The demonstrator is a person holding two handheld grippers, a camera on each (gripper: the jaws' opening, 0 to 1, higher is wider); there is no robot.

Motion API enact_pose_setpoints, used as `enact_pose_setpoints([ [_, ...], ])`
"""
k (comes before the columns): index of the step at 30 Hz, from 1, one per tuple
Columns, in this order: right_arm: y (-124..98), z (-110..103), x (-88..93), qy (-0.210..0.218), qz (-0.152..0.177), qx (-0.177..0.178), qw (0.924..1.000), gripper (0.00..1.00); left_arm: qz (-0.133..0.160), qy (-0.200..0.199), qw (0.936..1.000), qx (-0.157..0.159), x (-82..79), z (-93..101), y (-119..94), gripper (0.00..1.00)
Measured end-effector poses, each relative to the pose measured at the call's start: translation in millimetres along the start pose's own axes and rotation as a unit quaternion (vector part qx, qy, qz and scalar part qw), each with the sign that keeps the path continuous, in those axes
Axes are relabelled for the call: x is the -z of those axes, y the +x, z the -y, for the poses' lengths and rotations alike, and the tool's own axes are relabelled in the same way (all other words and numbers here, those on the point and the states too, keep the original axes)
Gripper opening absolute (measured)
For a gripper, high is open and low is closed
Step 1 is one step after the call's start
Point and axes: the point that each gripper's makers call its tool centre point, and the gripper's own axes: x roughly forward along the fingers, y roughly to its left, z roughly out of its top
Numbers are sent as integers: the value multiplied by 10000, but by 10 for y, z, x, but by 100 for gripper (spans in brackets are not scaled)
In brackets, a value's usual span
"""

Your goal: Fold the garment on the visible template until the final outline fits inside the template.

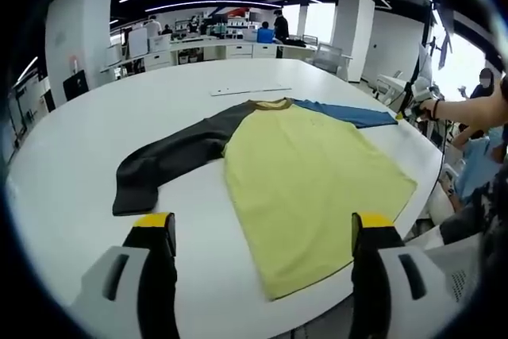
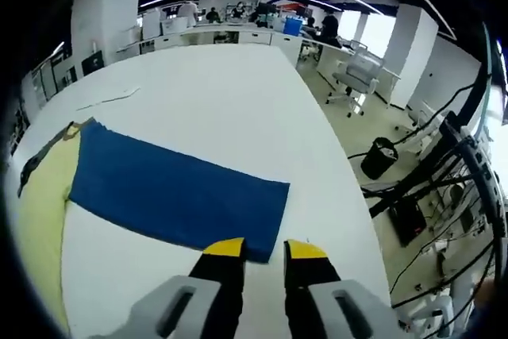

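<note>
A shirt lies flat on the white round table (image 1: pixel 71 172). Its body is yellow (image 1: pixel 309 164), with a dark grey sleeve (image 1: pixel 171 156) spread to the left and a blue sleeve (image 1: pixel 349 113) to the right. My left gripper (image 1: pixel 263 224) is open wide, its yellow-tipped jaws hovering short of the shirt's hem and grey cuff. In the right gripper view the blue sleeve (image 2: pixel 175 192) stretches away from my right gripper (image 2: pixel 265 248). Its jaws stand a narrow gap apart, with the cuff's corner lying in that gap. The right gripper (image 1: pixel 414 109), held by a hand, also appears at the cuff.
A thin pale strip (image 1: pixel 250 90) lies on the table beyond the collar. The table's edge (image 2: pixel 333 164) runs close to the right of the blue cuff, with office chairs (image 2: pixel 357 77), cables and a bin on the floor. Desks and people are far behind.
</note>
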Motion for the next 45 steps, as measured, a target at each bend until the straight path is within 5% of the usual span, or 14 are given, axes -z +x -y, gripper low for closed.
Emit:
enact_pose_setpoints([
  [9,101,-47,218,513,-325,155,9980,19,1,-48,10000,-70,19,9,-41,89],
  [10,106,-45,145,694,-65,198,9974,19,5,-57,10000,-80,18,5,-49,89],
  [16,85,-55,191,952,-278,155,9950,18,-6,-86,9998,-155,28,-38,-80,88],
  [20,27,-59,93,1151,-107,98,9932,19,-5,-89,9998,-166,28,-42,-84,88],
  [29,25,-78,208,1014,-492,253,9933,16,-39,-139,9997,-184,42,-19,-92,86],
  [38,-64,-181,144,780,-460,109,9958,0,-89,-83,9997,-209,74,-34,-117,88],
  [45,6,-167,-2,1368,-44,-187,9904,0,-112,-72,9997,-188,84,-19,-139,88],
])
